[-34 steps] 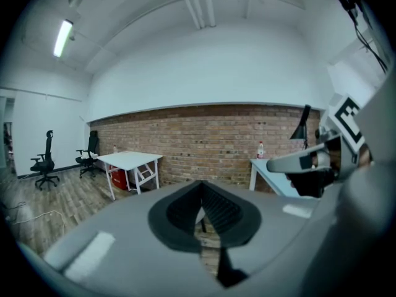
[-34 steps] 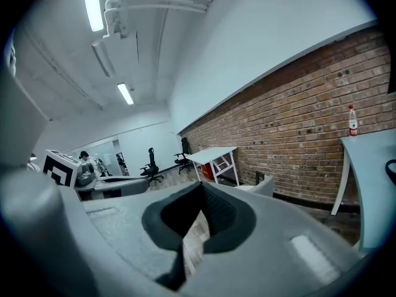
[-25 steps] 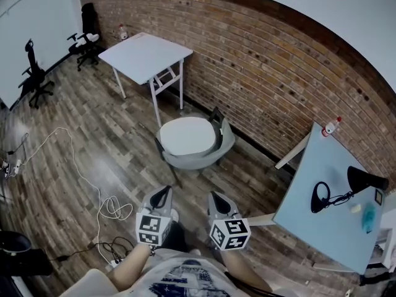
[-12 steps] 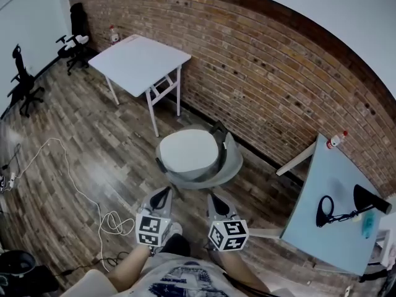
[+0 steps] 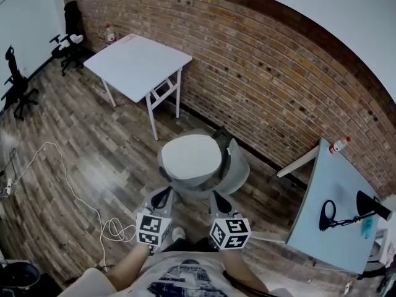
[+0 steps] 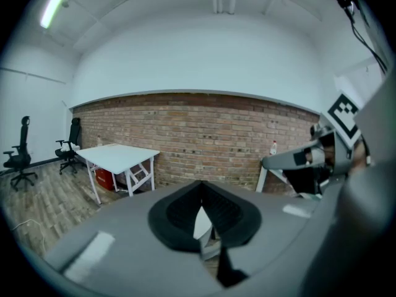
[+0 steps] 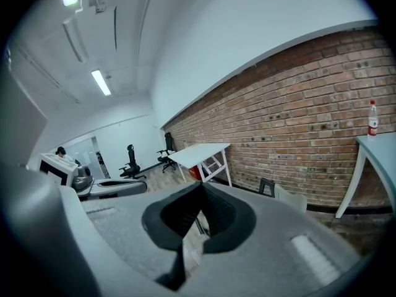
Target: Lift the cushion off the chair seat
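The white cushion sits on the gray chair in the middle. Just below it, the left gripper and the right gripper are closed and empty.

The head view looks from high up, steeply down at the floor. The chair is in the middle. The left gripper and right gripper are close by the bottom edge. Each gripper view sits low, right behind its own jaws, looking out along them. All three views see the white table and the brick wall.
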Demonstrator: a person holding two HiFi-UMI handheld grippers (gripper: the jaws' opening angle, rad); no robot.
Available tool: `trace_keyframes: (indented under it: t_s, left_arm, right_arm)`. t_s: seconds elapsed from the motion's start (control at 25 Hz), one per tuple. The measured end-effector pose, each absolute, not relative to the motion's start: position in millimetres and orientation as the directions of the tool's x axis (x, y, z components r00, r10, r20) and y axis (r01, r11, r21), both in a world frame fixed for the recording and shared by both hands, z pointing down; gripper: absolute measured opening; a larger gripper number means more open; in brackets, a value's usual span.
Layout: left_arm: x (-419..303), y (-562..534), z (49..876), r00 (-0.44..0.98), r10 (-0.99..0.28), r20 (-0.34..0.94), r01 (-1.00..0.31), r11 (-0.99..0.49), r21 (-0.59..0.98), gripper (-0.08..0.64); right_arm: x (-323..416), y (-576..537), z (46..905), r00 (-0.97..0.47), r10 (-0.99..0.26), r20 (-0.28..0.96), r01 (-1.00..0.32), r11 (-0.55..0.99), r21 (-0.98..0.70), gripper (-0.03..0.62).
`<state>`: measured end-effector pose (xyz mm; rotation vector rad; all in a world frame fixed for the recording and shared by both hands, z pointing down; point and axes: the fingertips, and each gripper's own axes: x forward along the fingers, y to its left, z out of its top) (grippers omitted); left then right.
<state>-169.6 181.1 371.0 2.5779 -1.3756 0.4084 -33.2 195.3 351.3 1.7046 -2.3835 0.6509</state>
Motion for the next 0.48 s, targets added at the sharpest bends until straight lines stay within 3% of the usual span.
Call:
trace_keyframes:
  t_s: [0.48]
  left_arm:
    - [-156,126,378,0.561,-0.751,0.348,-0.808,-0.587,0.035,-0.008]
  right_arm:
    - [-17,148,364,-0.302,-0.876,0.375,-0.94,0.208,-0.272,-0.003]
